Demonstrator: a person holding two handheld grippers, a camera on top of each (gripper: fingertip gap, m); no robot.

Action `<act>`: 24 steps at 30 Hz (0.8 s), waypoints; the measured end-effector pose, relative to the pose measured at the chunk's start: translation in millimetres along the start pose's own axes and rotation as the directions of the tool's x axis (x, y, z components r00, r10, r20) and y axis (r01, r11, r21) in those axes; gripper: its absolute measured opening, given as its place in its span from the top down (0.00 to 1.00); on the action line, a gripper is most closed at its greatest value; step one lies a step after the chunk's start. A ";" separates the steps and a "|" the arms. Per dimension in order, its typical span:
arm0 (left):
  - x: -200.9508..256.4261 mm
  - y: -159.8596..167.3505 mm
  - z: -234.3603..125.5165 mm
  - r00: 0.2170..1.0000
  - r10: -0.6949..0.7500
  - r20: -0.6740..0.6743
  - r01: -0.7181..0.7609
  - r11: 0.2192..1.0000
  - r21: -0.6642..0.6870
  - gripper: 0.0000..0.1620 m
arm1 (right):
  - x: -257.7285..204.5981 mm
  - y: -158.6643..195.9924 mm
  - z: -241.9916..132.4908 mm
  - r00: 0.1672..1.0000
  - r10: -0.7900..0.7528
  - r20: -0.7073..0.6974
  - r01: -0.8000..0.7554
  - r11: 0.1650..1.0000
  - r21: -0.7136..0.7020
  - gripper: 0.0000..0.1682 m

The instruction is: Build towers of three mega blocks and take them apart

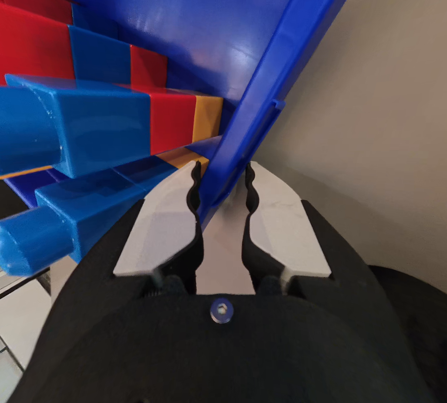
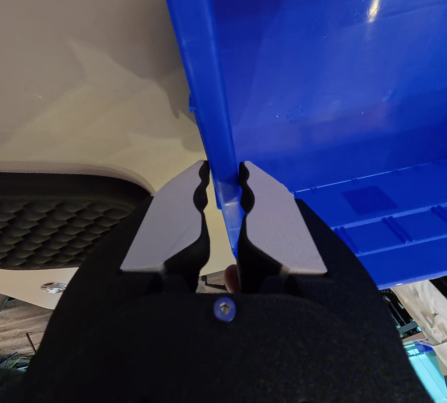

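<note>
Black gripper housing fills the bottom of both frames, and ahead of it I have the big blue bin pinched from two sides. On my left gripper (image 1: 222,164) the jaws straddle the blue bin (image 1: 193,16) at its rim, one white finger inside the wall and one outside, closed down to about the wall's thickness; whether both pads truly press on the plastic I cannot tell, as the outer one shows a sliver of gap. On my right gripper (image 2: 223,166) the jaws are narrowed onto a vertical flange of the same bin, with the right pad against it and the left nearly so, and the bin's outer wall spreads across the upper right of that frame. From the left wrist view the bin looks tipped, its rim running from the lower centre up to the upper right. Inside it, toward the left of the frame, lie the mega blocks (image 1: 121,111): finished towers in blue, red and yellow bands, lying on their sides with their long axes running from the left edge toward the rim near my fingers. So the blocks sit up and left of my left tongs, much nearer that hand than the right, which sees none.
</note>
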State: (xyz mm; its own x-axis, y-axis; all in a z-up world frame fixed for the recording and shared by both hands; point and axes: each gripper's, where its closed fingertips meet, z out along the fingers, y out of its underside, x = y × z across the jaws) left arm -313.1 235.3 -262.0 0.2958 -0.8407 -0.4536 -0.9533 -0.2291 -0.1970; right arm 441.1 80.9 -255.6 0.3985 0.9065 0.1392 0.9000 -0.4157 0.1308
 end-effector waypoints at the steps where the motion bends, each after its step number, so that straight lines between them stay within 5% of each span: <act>1: 0.4 -0.9 0.0 1.000 0.003 0.007 -0.003 1.000 -0.007 0.78 | 0.0 0.0 0.1 1.000 0.000 -0.001 0.000 1.000 0.001 0.86; 11: 5.8 -3.5 -7.4 0.996 -0.037 0.075 0.037 0.999 0.011 0.70 | -5.6 -3.8 -5.5 0.997 0.068 -0.043 -0.067 0.997 0.033 0.69; 18: 18.6 -16.4 -45.8 0.966 -0.239 0.096 0.216 0.954 0.207 0.69 | -16.5 -8.4 -49.5 0.978 0.131 -0.160 -0.104 0.980 0.168 0.69; 24: 4.5 -45.7 -78.6 0.885 -0.453 0.111 0.373 0.830 0.414 0.60 | -43.0 -40.0 -84.4 0.954 0.137 -0.266 -0.051 0.951 0.304 0.74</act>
State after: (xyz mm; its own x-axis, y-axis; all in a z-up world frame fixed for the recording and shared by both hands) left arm -273.0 203.4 -186.7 0.7004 -0.5853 -0.4084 -0.6556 -0.3013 -0.6924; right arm 373.1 52.3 -184.0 0.4564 0.7887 0.4120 0.8893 -0.4199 -0.1813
